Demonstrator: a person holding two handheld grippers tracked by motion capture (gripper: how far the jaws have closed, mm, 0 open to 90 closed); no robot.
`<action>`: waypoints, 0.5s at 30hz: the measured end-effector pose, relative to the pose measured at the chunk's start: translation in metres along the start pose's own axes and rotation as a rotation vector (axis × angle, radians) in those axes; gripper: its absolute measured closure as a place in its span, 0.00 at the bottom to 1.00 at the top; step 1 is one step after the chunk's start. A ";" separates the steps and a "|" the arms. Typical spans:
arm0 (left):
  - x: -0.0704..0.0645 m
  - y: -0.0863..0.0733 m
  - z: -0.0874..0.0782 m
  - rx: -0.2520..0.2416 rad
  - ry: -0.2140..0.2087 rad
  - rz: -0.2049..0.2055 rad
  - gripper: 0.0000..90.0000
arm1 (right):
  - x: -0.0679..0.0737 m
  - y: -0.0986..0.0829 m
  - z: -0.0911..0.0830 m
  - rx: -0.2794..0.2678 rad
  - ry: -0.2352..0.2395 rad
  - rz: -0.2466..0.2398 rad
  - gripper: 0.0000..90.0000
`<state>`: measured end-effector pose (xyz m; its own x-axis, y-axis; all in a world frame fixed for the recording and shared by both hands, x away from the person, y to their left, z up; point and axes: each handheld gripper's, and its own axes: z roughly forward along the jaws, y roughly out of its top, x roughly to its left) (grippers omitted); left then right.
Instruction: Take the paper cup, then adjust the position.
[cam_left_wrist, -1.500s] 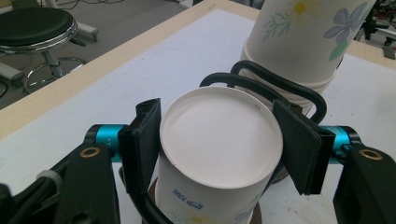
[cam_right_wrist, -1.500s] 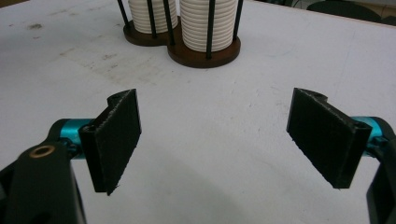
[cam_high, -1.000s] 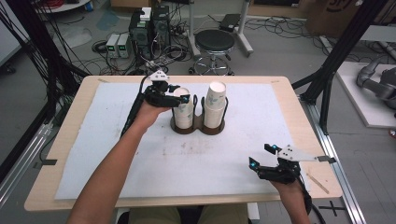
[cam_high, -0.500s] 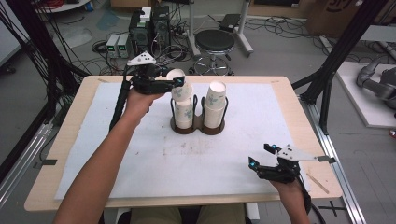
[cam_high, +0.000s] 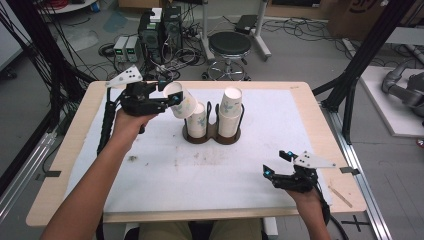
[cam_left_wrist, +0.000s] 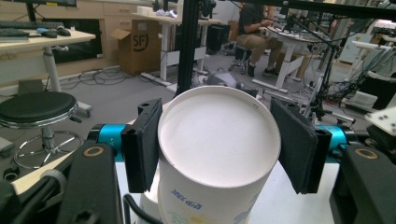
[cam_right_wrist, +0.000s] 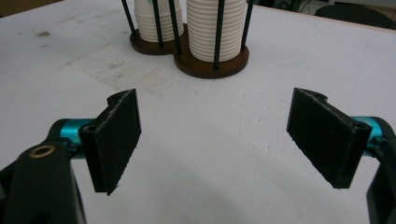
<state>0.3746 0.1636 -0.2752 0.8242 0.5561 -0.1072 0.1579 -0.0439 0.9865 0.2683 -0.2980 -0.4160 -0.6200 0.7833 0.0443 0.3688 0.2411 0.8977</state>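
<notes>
The right gripper (cam_high: 280, 170) rests low at the near right of the table (cam_high: 310, 125), jaws spread wide with nothing between them. Farther on, mid-table, the dark holder (cam_high: 210, 135) stands with two stacks of paper cups (ribbed rims seen in the right gripper view) (cam_right_wrist: 215, 28). At the far left, the left gripper (cam_high: 167, 97) is closed on a cup (cam_high: 181, 100) by its sides, tilted and lifted above the left stack (cam_high: 198, 120). Beyond the table stands a stool (cam_high: 229, 45)
</notes>
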 end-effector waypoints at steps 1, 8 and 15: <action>-0.002 -0.003 -0.003 0.002 -0.005 0.003 0.41 | 0.000 0.001 0.002 -0.004 0.001 -0.005 0.20; -0.010 -0.027 -0.017 0.007 -0.017 0.003 0.41 | 0.005 0.004 0.008 0.007 0.031 -0.007 0.20; -0.018 -0.048 -0.018 0.033 -0.018 0.006 0.41 | 0.010 0.007 0.013 0.002 0.064 -0.007 0.20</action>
<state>0.3419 0.1708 -0.3186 0.8346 0.5409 -0.1041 0.1710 -0.0748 0.9824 0.2737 -0.2811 -0.4151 -0.6656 0.7434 0.0655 0.3652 0.2480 0.8973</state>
